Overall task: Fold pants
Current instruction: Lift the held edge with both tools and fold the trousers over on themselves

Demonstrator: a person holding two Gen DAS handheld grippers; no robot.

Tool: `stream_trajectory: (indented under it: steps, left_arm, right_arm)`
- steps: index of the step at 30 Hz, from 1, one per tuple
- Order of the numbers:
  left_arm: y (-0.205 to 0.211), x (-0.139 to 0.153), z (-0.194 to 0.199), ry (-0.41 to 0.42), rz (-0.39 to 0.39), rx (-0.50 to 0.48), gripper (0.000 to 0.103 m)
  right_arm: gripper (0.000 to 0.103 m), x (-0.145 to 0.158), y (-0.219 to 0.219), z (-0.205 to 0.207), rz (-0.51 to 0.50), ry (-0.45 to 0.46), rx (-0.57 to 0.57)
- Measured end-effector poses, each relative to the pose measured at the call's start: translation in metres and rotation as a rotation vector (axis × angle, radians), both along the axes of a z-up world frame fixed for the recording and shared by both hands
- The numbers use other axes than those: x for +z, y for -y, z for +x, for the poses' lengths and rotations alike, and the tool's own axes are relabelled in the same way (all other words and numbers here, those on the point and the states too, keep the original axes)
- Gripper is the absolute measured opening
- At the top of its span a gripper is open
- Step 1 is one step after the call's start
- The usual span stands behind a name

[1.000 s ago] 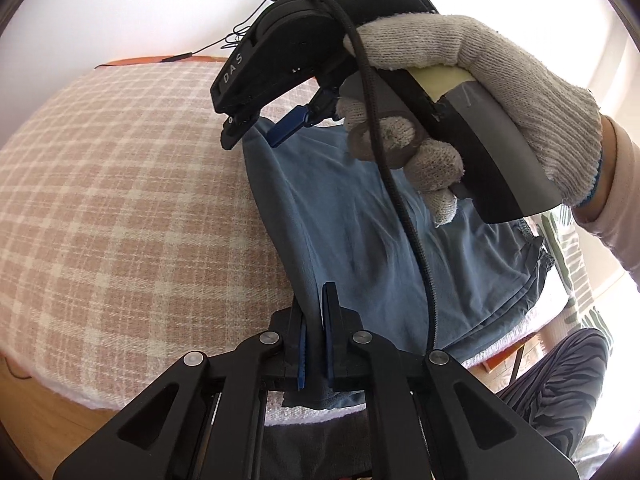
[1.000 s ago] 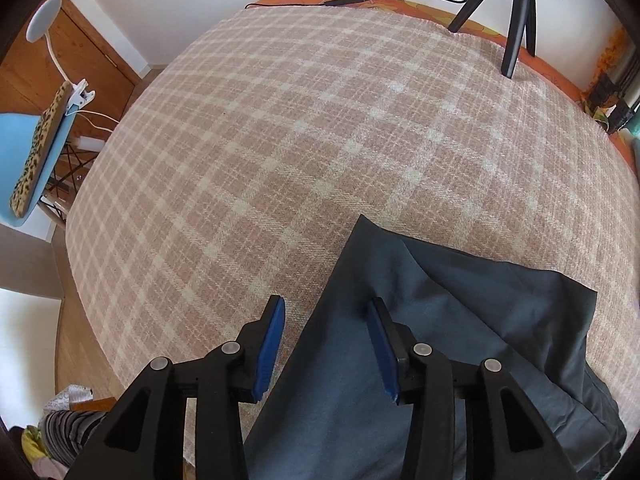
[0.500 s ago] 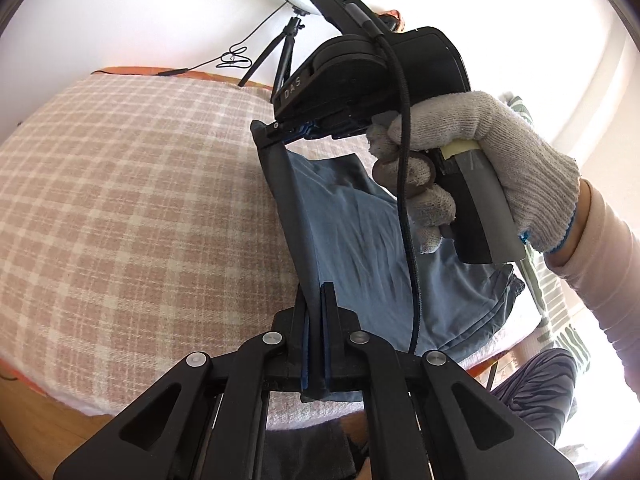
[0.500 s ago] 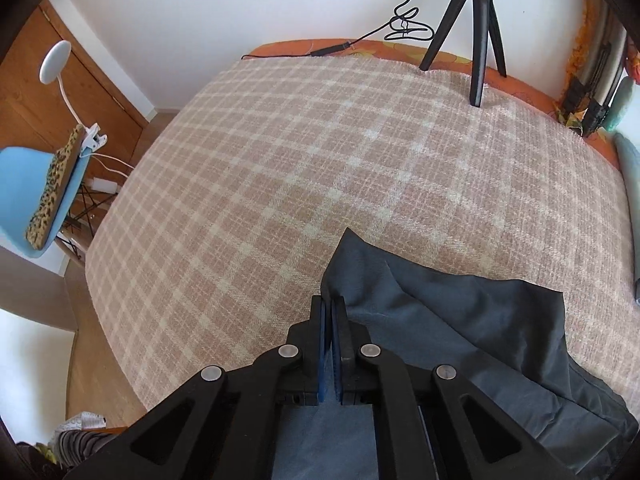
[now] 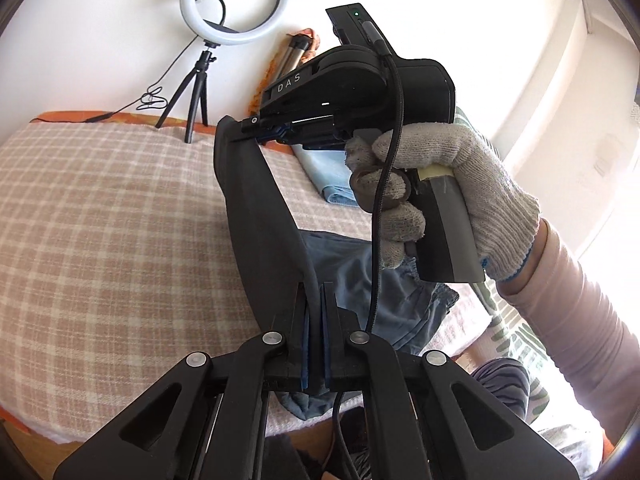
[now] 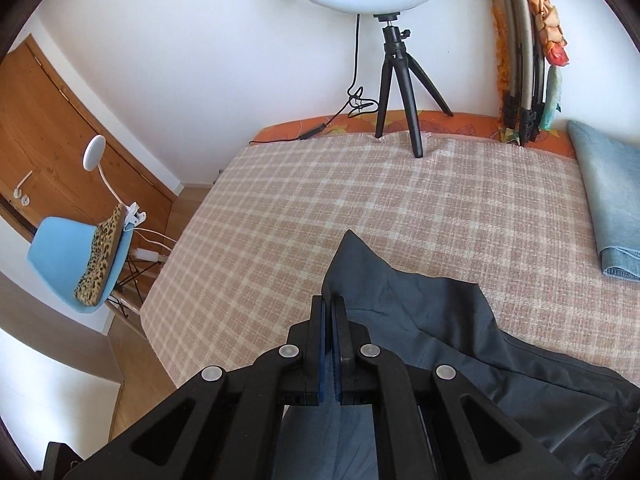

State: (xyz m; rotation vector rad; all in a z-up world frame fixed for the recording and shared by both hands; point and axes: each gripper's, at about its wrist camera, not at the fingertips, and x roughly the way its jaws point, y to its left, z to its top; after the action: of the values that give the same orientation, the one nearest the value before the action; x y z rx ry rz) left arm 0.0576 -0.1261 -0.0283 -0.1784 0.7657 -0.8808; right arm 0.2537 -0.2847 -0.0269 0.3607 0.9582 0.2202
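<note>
Item, pants [image 5: 256,216]: dark blue-grey, one edge raised off the bed and drawn taut between the two tongs; the rest heaped on the checked cover [image 5: 100,220] toward the bed's near edge, right-hand end.
Left tongs [image 5: 316,340]: clenched on the near end of the raised edge, cloth pinched between the blue pads.
Right tongs [image 6: 333,344]: clenched on a corner of the same edge, a peak of cloth standing up past the tips; jaws have just been closing, with cloth between them.
Gloved hand [image 5: 440,200]: wrapped round the right tool's handle, cable trailing across it.
Risk, slip: each grip looks to take only a narrow bite of thin cloth; further tension along the edge could pull a corner out.
Risk, uneven fold: if one tongs holds a single layer, the lower layer would likely lag and bunch.
Risk, drag: the heaped part near the bed's edge could slide off the side as the raised edge is carried over.
Risk, snag: the ring light tripod [image 6: 396,92] stands at the far edge of the bed, in the way of a long sweep.
Left view only: the taut span, both grips at once, the glove.
Right view only: folded light-blue towel [image 6: 608,200] at the far right corner; blue chair [image 6: 76,256] beside the bed; the wrinkled spread of cloth lying flat.
</note>
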Motion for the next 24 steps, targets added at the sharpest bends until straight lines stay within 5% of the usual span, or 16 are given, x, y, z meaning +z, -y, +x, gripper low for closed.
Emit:
stream_trajectory:
  steps: [13,24]
  left_arm:
    - [0.098,0.041,-0.029,0.08,-0.021,-0.196,0.003]
    - [0.191,0.028,-0.058,0.046,-0.005,-0.36,0.003]
  right_arm:
    - [0.0,0.044,0.125,-0.074,0.028,0.103,-0.157]
    - [0.0,0.03,0.243,-0.137,0.033,0.078,-0.327]
